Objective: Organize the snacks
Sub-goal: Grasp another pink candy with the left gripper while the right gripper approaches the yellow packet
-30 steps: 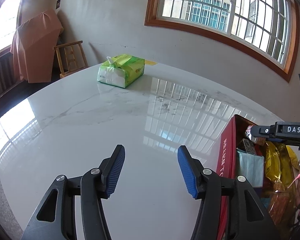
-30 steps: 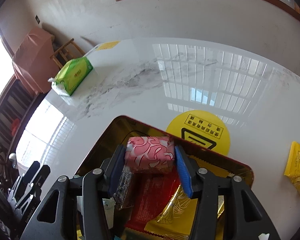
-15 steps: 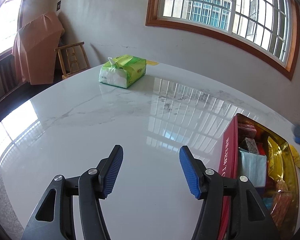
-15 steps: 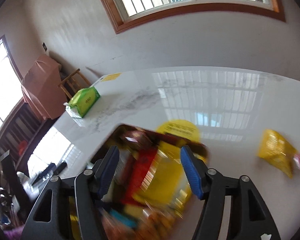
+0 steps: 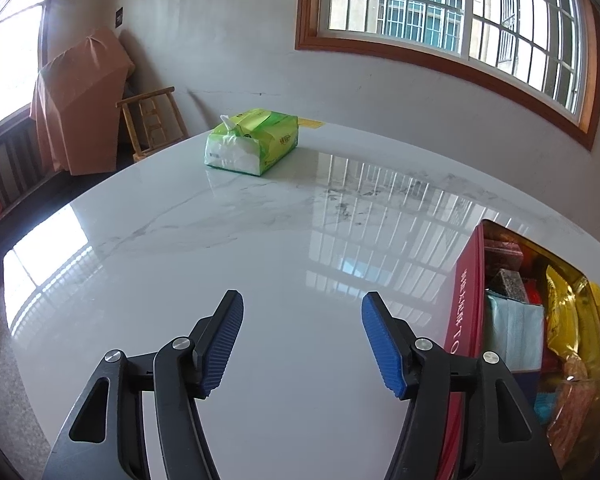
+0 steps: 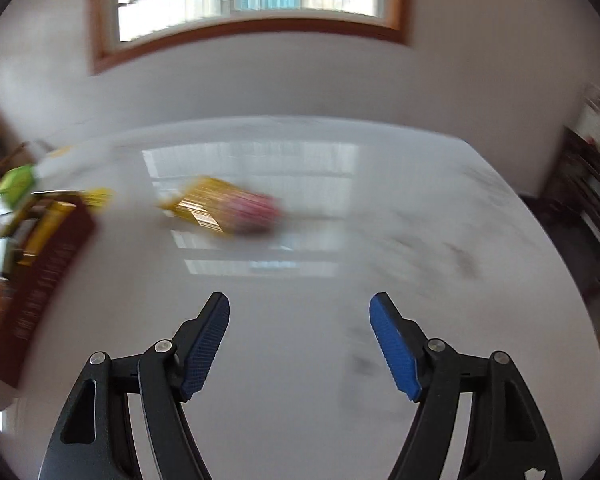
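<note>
A red box (image 5: 468,304) packed with several snack packets stands at the right of the white marble table (image 5: 260,248); in the blurred right wrist view the red box (image 6: 48,264) is at the far left. A yellow packet with a pink end (image 6: 220,208) lies loose on the table, ahead and left of my right gripper (image 6: 300,312). That gripper's jaws are opening, with nothing between them. My left gripper (image 5: 302,312) hovers over bare tabletop left of the box, its jaws opening too, nothing between them.
A green tissue pack (image 5: 252,146) sits at the far side of the table. Beyond it are a wooden chair (image 5: 152,120) and a brown covered shape (image 5: 80,108) by the wall. Dark furniture (image 6: 588,184) stands past the table's right edge.
The right gripper let go of the pink-patterned packet over the box and swung away to the right over bare table, jaws wider. The left gripper kept its place and opened a little.
</note>
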The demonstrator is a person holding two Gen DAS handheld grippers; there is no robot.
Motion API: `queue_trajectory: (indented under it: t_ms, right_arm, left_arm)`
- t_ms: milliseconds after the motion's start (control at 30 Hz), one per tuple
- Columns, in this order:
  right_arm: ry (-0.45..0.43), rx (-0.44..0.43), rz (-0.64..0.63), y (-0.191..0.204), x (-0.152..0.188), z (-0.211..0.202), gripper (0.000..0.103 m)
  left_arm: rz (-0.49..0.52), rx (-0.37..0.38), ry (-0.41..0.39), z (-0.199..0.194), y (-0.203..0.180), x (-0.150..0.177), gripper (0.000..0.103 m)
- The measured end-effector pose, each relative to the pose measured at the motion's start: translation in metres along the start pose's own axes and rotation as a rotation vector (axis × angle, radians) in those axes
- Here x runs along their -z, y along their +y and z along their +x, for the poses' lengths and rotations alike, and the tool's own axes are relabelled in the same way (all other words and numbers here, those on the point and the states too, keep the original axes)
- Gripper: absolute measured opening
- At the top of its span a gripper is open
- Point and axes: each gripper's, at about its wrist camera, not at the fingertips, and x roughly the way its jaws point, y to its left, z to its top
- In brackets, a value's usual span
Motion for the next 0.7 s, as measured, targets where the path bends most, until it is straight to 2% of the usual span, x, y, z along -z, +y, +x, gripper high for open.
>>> queue_trajectory:
  t_ms: [100,200,300,433,533,700]
  right_arm:
    - [0.025,0.055,0.089,-0.046,0.012,0.007,0.07]
    - [0.043,0.066,0.172,-0.08,0.018,0.007,0.072]
    - [0.032,0.088,0.203,-0.1,0.02,0.004,0.078]
    - [0.051,0.083,0.227,-0.114,0.021,0.006,0.078]
    - [0.06,0.083,0.258,-0.125,0.024,0.006,0.079]
    - [0.078,0.071,0.344,-0.14,0.025,0.018,0.079]
  left_arm:
    - [0.021,-0.013,0.004,0.0,-0.004,0.001,0.064]
    - [0.038,-0.03,0.009,0.0,-0.007,0.002,0.064]
    - [0.046,-0.057,0.003,-0.001,-0.008,0.003,0.064]
    - [0.076,-0.097,-0.001,-0.013,-0.011,0.005,0.064]
    - [0.078,-0.064,-0.029,-0.035,-0.015,0.002,0.064]
    - [0.214,0.037,-0.065,-0.072,-0.061,-0.015,0.064]
